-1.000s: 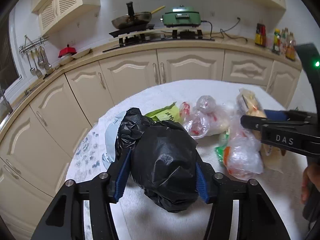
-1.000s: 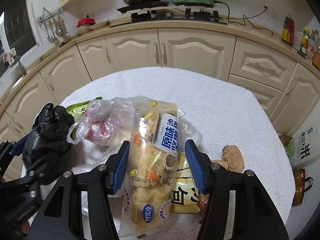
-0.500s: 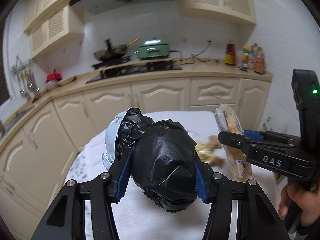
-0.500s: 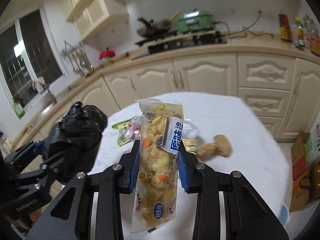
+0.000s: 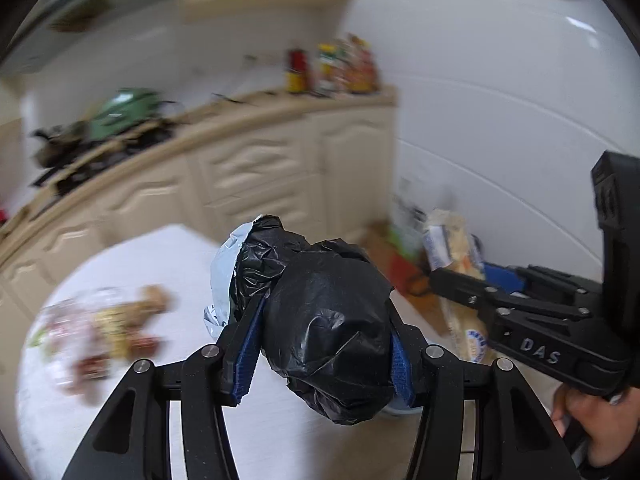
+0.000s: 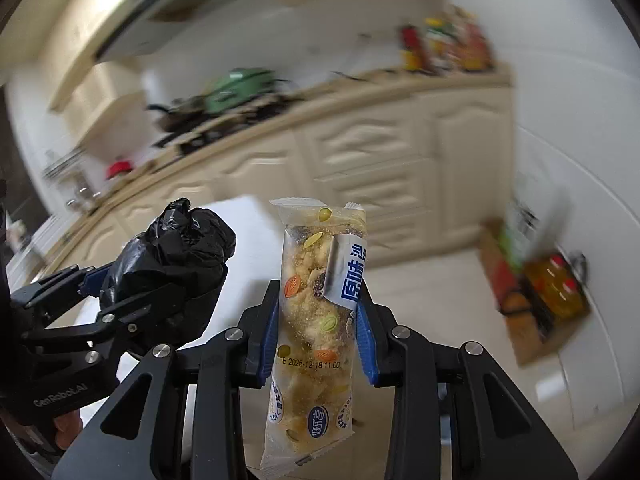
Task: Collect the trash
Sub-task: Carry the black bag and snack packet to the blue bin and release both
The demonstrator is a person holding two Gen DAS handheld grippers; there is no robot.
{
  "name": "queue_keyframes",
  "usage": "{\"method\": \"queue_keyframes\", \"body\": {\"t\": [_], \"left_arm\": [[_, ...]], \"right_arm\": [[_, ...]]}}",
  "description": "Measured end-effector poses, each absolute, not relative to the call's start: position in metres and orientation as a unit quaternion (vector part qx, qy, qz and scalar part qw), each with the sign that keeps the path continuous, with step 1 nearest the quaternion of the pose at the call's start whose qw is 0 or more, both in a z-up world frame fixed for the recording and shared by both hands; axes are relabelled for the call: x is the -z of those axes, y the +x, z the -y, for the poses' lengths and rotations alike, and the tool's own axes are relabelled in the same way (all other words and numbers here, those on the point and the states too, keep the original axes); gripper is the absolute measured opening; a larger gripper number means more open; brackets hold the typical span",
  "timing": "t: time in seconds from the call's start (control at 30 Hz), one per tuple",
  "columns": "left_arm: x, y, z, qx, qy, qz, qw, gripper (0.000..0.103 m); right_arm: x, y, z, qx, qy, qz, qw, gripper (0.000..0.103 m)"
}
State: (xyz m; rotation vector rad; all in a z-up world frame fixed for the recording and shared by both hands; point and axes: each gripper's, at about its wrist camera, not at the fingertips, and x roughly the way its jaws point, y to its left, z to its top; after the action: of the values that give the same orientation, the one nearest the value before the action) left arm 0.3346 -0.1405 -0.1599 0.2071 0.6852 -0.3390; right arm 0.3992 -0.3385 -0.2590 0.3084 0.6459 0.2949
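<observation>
My left gripper (image 5: 326, 344) is shut on a crumpled black plastic bag (image 5: 328, 320) with a pale blue bag (image 5: 224, 264) bunched behind it, held above the white table (image 5: 132, 264). My right gripper (image 6: 318, 332) is shut on a clear snack packet (image 6: 316, 320) of nut brittle with a blue label, held upright over the floor past the table's edge. In the right wrist view the left gripper (image 6: 100, 292) and its black bag (image 6: 172, 256) are at the left. In the left wrist view the right gripper (image 5: 452, 276) holds the packet (image 5: 452, 252) at the right.
Several blurred wrappers and bags (image 5: 100, 328) lie at the table's left side. Cream cabinets (image 5: 256, 172) and a counter with a green cooker (image 5: 120, 116) and bottles (image 5: 332, 64) run behind. A cardboard box with bottles (image 6: 544, 292) stands on the floor by the white wall.
Both grippers swung to the right, off the table's middle toward the wall and floor. The right gripper's jaws closed on the snack packet and lifted it off the table.
</observation>
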Motion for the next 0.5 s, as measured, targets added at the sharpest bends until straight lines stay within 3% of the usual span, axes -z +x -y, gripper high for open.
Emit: {"method": "queue_keyframes", "body": {"t": [0.23, 0.5], "left_arm": [[0.224, 0.386, 0.231, 0.204, 0.154, -0.399, 0.88, 0.051], [0.299, 0.452, 0.278, 0.19, 0.19, -0.471, 0.84, 0.051]], "right_arm": [[0.347, 0.413, 0.423, -0.074, 0.207, -0.372, 0.902, 0.034], [0.456, 0.452, 0.464, -0.04, 0.251, -0.44, 0.861, 0.037]]}}
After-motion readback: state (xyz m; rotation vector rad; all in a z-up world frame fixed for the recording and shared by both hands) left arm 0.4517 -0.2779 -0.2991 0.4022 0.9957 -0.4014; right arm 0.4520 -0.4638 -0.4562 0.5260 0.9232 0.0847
